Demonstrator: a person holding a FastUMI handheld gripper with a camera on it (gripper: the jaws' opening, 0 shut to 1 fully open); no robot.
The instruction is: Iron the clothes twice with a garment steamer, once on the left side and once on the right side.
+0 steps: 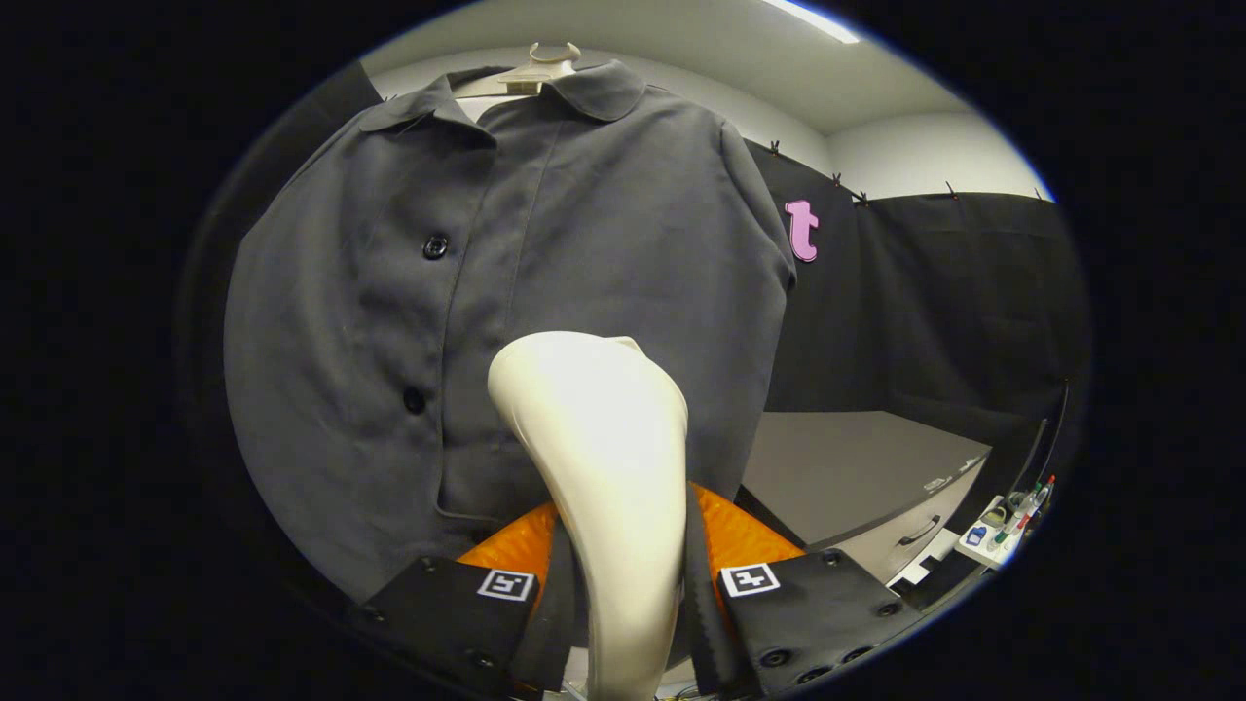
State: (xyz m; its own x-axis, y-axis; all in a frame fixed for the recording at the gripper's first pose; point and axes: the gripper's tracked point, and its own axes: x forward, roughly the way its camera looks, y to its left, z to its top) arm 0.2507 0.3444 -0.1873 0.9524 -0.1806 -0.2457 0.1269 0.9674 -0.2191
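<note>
- The tongs (623, 584) are closed on the white garment steamer (599, 438), both fingers pressing its handle so the head faces the cloth.
- The dark shirt (545, 273) hangs from a hanger (531, 73) at 12 o'clock, flat for steaming.
- The steamer head sits low on the shirt, near its middle.

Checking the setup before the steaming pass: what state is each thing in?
gripper: shut on the garment steamer.
garment steamer: held upright between the fingers, head toward the shirt.
shirt: hanging on a hanger, buttoned.
cabinet drawer: closed.
</note>
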